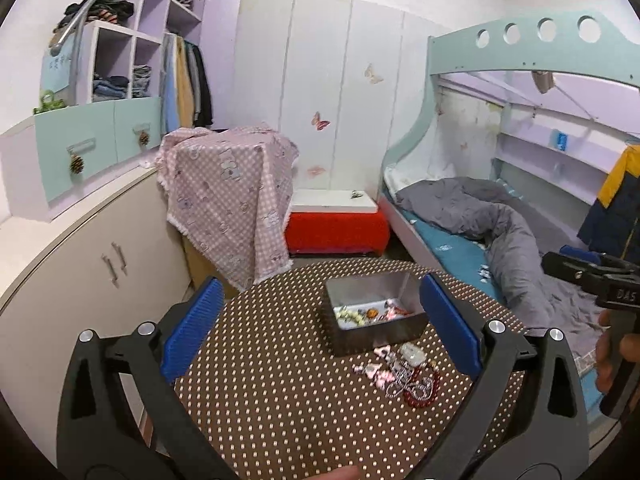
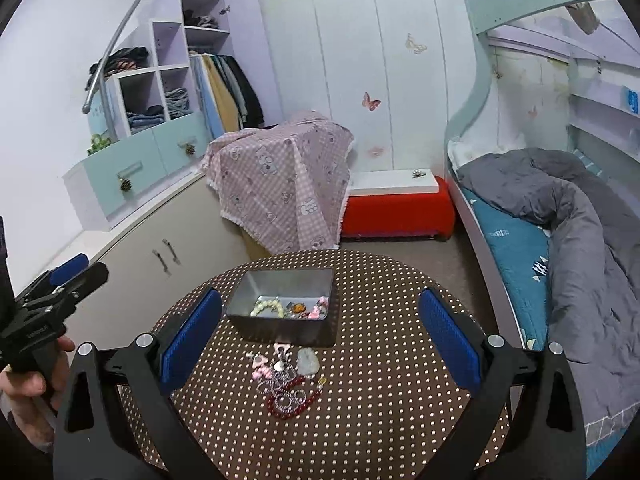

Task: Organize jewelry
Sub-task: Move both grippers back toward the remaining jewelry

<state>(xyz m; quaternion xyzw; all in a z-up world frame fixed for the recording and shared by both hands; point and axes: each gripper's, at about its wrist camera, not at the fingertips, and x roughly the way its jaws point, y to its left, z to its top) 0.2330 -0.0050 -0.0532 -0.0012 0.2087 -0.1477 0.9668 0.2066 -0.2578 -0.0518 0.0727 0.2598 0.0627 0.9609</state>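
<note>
A grey metal tin (image 1: 404, 328) (image 2: 280, 330) sits on a round brown polka-dot table (image 1: 280, 400) (image 2: 380, 400). Inside lie a pale bead bracelet (image 1: 352, 316) (image 2: 269, 307) and small coloured pieces. In front of the tin lies a loose pile of jewelry (image 1: 404, 376) (image 2: 288, 376), with a red bead bracelet (image 2: 286, 400) and a pale stone pendant (image 2: 307, 360). My left gripper (image 1: 320, 328) is open and empty above the table, left of the pile. My right gripper (image 2: 320, 336) is open and empty, held above the pile.
A bunk bed with a grey quilt (image 2: 580, 240) stands right of the table. A cabinet (image 1: 80, 264) stands on the left. A pink-cloth-covered box (image 2: 284, 184) and a red bench (image 2: 396, 208) stand behind. The other gripper shows at each view's edge (image 1: 592, 276) (image 2: 52, 292).
</note>
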